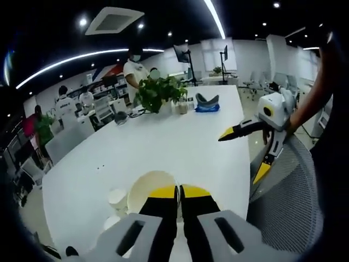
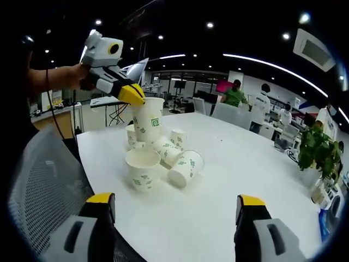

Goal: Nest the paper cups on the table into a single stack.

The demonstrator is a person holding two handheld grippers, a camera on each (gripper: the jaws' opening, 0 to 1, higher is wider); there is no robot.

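- Left gripper (image 2: 132, 94) clamps the rim of a white paper cup with green print (image 2: 148, 120), lifted above the cluster of matching cups (image 2: 163, 158) on the white table (image 2: 245, 164).
- Right gripper (image 2: 175, 210), jaws wide apart and empty, sits near the cluster.

A white table (image 2: 229, 180) bears clustered paper cups (image 2: 163, 158), some upright, some tipped, and a potted plant (image 1: 158, 93).

Left tool (image 1: 179, 191) hides its held cup's (image 1: 147, 188) near rim.
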